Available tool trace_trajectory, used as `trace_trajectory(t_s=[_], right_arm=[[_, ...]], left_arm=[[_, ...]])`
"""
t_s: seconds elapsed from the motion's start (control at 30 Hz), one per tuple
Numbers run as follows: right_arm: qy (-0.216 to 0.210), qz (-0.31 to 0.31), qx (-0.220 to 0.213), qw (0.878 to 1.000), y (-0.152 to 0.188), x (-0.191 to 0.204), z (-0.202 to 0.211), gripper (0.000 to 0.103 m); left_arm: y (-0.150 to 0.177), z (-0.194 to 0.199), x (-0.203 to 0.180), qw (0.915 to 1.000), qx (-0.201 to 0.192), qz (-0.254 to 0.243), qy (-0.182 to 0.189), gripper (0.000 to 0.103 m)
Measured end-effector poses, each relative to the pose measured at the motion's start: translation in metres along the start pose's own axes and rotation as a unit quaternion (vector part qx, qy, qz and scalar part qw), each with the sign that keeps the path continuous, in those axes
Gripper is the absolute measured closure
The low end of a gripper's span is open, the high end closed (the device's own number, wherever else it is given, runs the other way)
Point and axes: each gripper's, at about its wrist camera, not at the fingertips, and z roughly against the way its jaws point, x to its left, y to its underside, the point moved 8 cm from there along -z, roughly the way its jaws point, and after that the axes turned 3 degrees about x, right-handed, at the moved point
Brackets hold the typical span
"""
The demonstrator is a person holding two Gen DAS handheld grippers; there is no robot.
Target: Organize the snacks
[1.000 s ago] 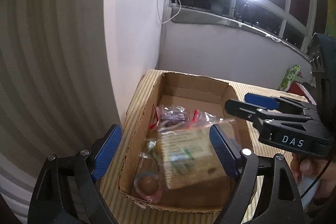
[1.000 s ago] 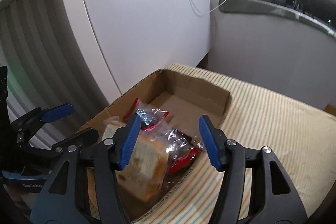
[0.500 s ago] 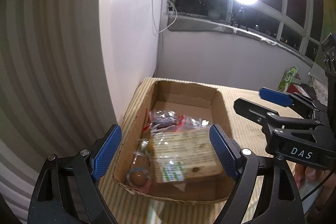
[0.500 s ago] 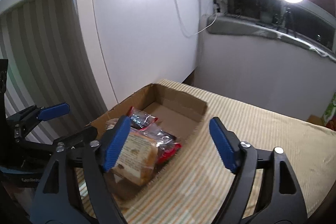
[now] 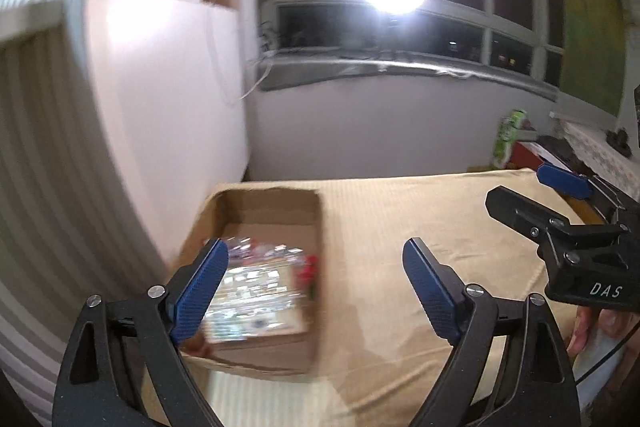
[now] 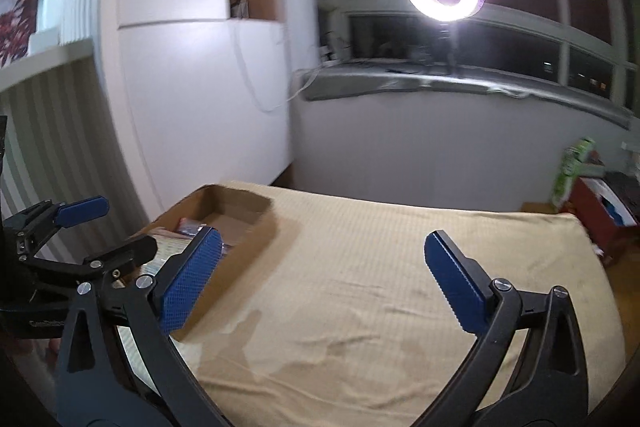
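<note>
Both grippers are held spread wide with nothing between their pads. The left gripper [image 5: 316, 279] hangs above the near right corner of the cardboard box [image 5: 320, 227], and the right gripper [image 6: 320, 279] is raised over bare tablecloth [image 6: 380, 267], with the box off to its left.

The snacks [image 5: 256, 291] are seen inside the box: a large clear-wrapped packet lies toward the near end, just ahead of the left gripper's left pad, with smaller crinkled packets and something red beyond it. Details of the wrappers are lost to blur. No loose snack can be made out on the cloth in either view, so the sorting is judged close to finished, though the table's near edge is hidden behind the gripper frames.

Trouble is most likely to come from the box's right wall, which lies between the two grippers; a low sweep across it could catch the rim and drag the light box along the cloth. The cloth itself is wrinkled ahead of the right gripper, and a dragged pad could bunch it further. The two grippers are close side by side, so a crossing move could knock them together.

To the left of the box a white cabinet [image 6: 192, 99] stands close, leaving little room there. Open room is found ahead of the right gripper and out to its right, up to the table's far edge.
</note>
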Motion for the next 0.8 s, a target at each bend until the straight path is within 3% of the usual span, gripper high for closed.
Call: trace_trajectory(t_s=[0.17,0.37,0.8], right_arm=[[0.048,-0.002,-0.006,0.999,0.009,-0.038,0.034,0.000],[0.071,-0.003,-0.023,0.997,0.013,-0.057,0.071,0.000],[0.084,-0.014,-0.035,0.996,0.015,-0.067,0.098,0.000]], left_arm=[[-0.006,0.011,-0.047,0.9993,-0.008,-0.031,0.022,0.014],[-0.010,0.021,-0.080,0.9981,-0.016,-0.055,0.024,0.014],[-0.009,0.040,-0.096,0.9984,-0.024,-0.038,0.035,0.014]])
